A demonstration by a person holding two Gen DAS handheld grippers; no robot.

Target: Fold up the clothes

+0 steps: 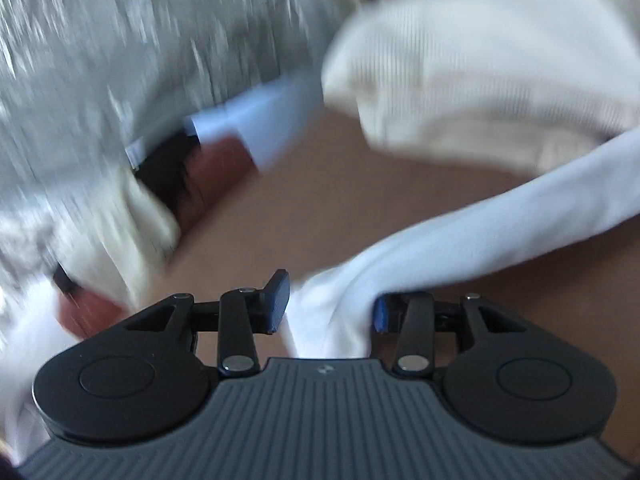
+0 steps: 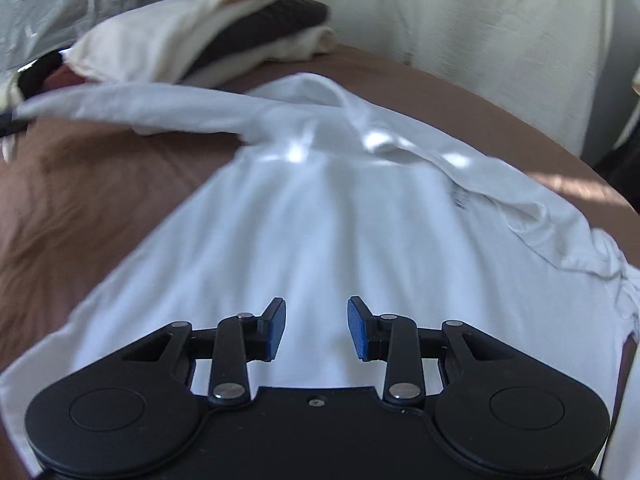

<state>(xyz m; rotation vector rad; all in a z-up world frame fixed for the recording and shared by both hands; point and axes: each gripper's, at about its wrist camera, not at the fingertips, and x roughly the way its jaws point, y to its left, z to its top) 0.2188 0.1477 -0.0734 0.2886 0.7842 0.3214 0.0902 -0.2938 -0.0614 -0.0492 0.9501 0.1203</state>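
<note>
A white T-shirt [image 2: 320, 220] lies spread on a brown bed cover [image 2: 80, 184]. My right gripper [image 2: 316, 328] hovers open over its lower part, with nothing between the blue pads. One sleeve [image 2: 120, 108] is stretched out to the left. In the blurred left wrist view, that white sleeve [image 1: 460, 232] runs into my left gripper [image 1: 330, 308]. The jaws stand wide apart, with bunched cloth filling the gap between them.
A stack of folded cream and dark clothes [image 2: 224, 36] sits at the far end of the bed and shows in the left wrist view as a cream bundle [image 1: 480, 64]. Crinkled silver sheeting [image 1: 120, 40] lies at the left. A pale wall [image 2: 480, 32] rises behind the bed.
</note>
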